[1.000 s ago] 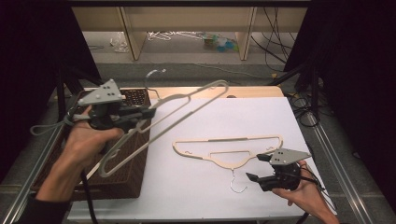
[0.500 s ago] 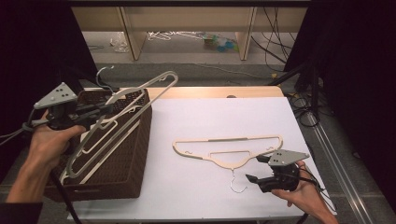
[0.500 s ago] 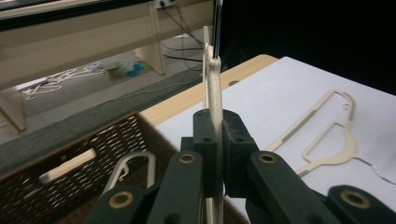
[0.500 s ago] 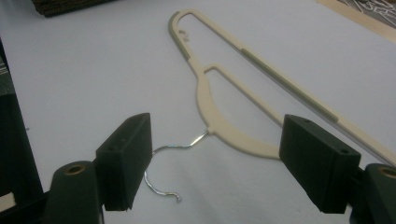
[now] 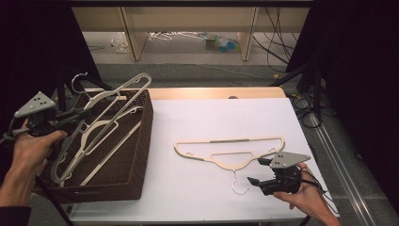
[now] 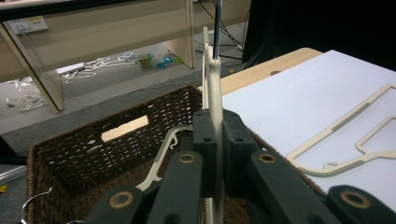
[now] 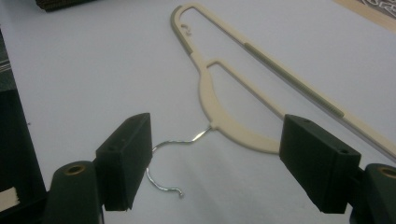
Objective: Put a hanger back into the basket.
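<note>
The left gripper [image 5: 77, 114] is clamped on a cream plastic hanger [image 5: 110, 110] tilted over the brown woven basket [image 5: 136, 155] at nine o'clock. I'd lower it flat beside those already inside before letting go. The right gripper [image 5: 256, 181] waits spread wide at five o'clock, near the second hanger's [image 5: 230, 150] thin wire hook [image 7: 173, 158] on the white counter [image 5: 211, 117].

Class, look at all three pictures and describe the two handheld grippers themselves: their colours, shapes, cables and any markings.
Both the left gripper and the right gripper have black bodies topped by a grey three-cornered plate with small dark dots. Their jaws are blocky black pads on black links with brass-coloured pivot rings. Dark cables trail from each. A dark sleeve edge shows at the left forearm.
</note>
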